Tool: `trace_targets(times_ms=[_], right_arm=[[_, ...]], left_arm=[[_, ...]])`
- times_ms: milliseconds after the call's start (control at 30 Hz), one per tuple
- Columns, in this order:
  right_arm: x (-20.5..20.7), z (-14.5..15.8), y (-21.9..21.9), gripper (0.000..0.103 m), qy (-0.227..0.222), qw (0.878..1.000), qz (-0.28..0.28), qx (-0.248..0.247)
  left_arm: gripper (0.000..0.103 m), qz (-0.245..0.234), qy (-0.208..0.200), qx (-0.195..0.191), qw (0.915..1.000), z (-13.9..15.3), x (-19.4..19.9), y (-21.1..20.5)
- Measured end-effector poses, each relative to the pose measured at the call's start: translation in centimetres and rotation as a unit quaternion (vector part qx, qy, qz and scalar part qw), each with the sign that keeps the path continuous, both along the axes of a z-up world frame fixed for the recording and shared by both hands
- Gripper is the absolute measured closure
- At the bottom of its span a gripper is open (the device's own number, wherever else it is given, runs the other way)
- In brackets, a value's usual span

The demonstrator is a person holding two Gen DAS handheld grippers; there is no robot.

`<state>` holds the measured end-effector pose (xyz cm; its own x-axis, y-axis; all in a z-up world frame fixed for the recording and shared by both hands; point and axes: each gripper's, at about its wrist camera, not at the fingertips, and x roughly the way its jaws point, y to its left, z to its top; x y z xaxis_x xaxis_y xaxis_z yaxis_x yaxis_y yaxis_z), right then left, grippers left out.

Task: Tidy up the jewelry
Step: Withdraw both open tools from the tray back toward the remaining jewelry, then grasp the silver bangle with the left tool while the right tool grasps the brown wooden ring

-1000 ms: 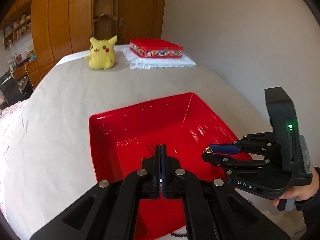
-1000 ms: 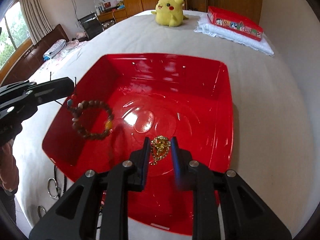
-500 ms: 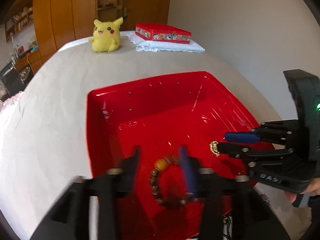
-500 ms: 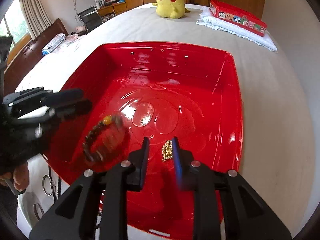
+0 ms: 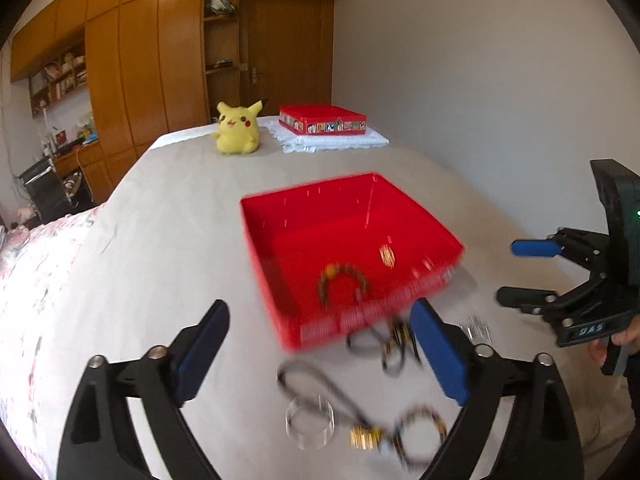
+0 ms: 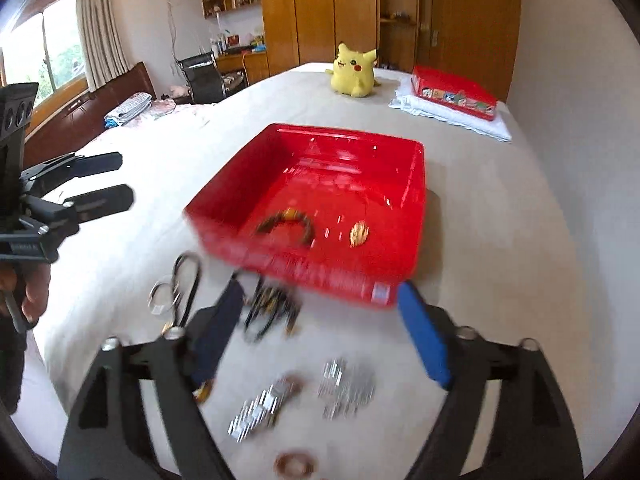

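With both your left gripper (image 5: 320, 344) and right gripper (image 6: 320, 330) jaws just opened and empty, the tangled cords (image 6: 269, 308) at six o'clock of the tray (image 6: 416, 208) may snag together.

You've let go of both pieces — the bead bracelet (image 5: 343, 283) and the gold pendant (image 5: 387, 256) now lie in the red tray (image 5: 280, 276). Your left gripper (image 5: 320, 354) and right gripper (image 6: 320, 336) have just been opening, empty, and have pulled back to the near side — over the loose jewelry (image 6: 272, 308) on the bed.
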<state>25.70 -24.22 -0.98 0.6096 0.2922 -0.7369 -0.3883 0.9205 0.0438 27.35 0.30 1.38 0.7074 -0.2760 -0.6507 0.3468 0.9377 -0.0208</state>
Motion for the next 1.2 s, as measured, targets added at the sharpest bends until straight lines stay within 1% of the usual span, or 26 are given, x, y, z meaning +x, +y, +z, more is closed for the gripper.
trace_targets(times_ms=[33,100,133,200,300,367,400,433,467,533,567,700,933,1067,1133,1167,1200], right_arm=[[-1.4,-0.3,-0.1,0.014,-0.002,1.000,-0.002,-0.003],[-4.4,-1.5,-0.6,0.013,-0.004,1.000,-0.009,0.000],[-5.7,-2.3,-0.8,0.013,0.000,1.000,-0.012,0.001],[-7.6,-3.8,-0.9,0.013,0.014,1.000,-0.019,-0.002],[-9.8,-5.9,-0.9,0.013,0.037,0.999,-0.033,-0.001],[-10.4,-6.9,-1.1,0.013,0.046,0.998,-0.041,0.002],[-10.5,-7.4,-1.2,0.013,0.049,0.998,-0.045,0.002],[-10.4,-7.9,-1.2,0.013,0.053,0.997,-0.049,0.000],[-10.6,-8.3,-1.2,0.018,0.056,0.997,-0.050,-0.001],[-10.1,-9.2,-1.1,0.036,0.070,0.996,-0.046,-0.006],[-10.0,-9.8,-1.0,0.038,0.075,0.996,-0.043,-0.008],[-9.7,-10.2,-0.6,0.037,0.063,0.997,-0.041,-0.023],[-9.1,-10.5,-0.2,0.036,0.050,0.997,-0.040,-0.034],[-8.7,-10.6,0.2,0.039,0.042,0.998,-0.034,-0.037],[-8.7,-10.6,0.2,0.045,0.042,0.998,-0.030,-0.034],[-8.6,-10.6,0.3,0.046,0.042,0.998,-0.028,-0.034],[-8.5,-10.6,0.3,0.049,0.041,0.998,-0.027,-0.034]], left_arm=[[0.006,0.005,0.002,-0.001,1.0000,-0.3,-1.4,0.4],[0.004,0.010,0.012,-0.007,0.9998,-1.5,-4.2,1.2],[0.004,0.010,0.021,-0.012,0.9997,-2.3,-5.7,1.5],[0.004,0.017,0.033,-0.005,0.9993,-4.1,-8.1,1.8],[0.004,0.039,0.050,0.023,0.9977,-7.2,-11.3,2.1],[0.004,0.039,0.061,0.025,0.9970,-8.4,-12.4,2.0],[0.004,0.040,0.069,0.019,0.9966,-9.1,-12.8,2.3],[0.004,0.043,0.076,0.013,0.9961,-9.5,-12.9,2.4],[0.004,0.049,0.088,0.007,0.9949,-10.1,-12.7,2.6],[0.004,0.053,0.102,0.002,0.9934,-11.1,-12.7,2.7],[0.004,0.052,0.105,0.004,0.9931,-11.5,-12.5,2.6],[0.004,0.059,0.107,0.037,0.9918,-12.6,-11.6,2.0],[0.003,0.064,0.102,0.043,0.9918,-13.3,-10.4,1.6],[0.004,0.064,0.101,0.044,0.9919,-13.4,-10.1,1.5],[0.012,0.061,0.097,0.046,0.9923,-13.2,-10.1,1.3],[0.015,0.057,0.095,0.047,0.9927,-13.1,-10.2,1.1],[0.021,0.056,0.093,0.048,0.9930,-13.1,-10.2,1.0]])
